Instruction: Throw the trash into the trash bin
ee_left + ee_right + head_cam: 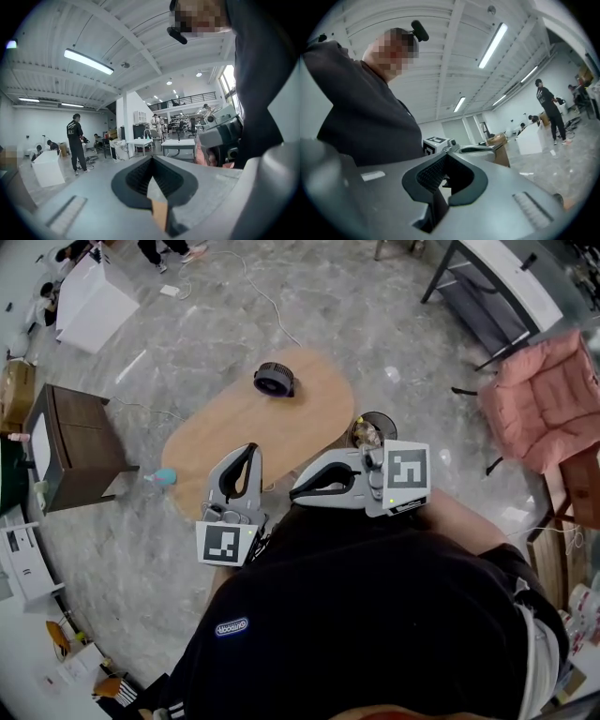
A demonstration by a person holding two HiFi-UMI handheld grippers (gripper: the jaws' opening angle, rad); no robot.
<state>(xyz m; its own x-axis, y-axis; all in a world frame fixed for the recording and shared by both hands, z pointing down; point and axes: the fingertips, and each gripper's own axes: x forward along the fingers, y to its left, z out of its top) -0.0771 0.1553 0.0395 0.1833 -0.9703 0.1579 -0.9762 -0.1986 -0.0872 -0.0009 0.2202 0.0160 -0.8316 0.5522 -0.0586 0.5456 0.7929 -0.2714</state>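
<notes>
A small dark trash bin [373,430] with crumpled trash inside stands on the floor at the right end of an oval wooden table [234,442]. On the table's far part lies a round black object [274,379]. My left gripper [250,450] is held near my body over the table's near edge, pointing away from me, its jaws shut and empty [152,158]. My right gripper [296,491] is beside it and points left, level, a little short of the bin, its jaws shut with nothing in them [446,155].
A light blue object [164,477] lies by the table's left edge. A brown cabinet [70,442] stands at the left, a pink padded chair [548,399] at the right, a white box [94,301] at the far left. A person in black [75,140] stands across the room.
</notes>
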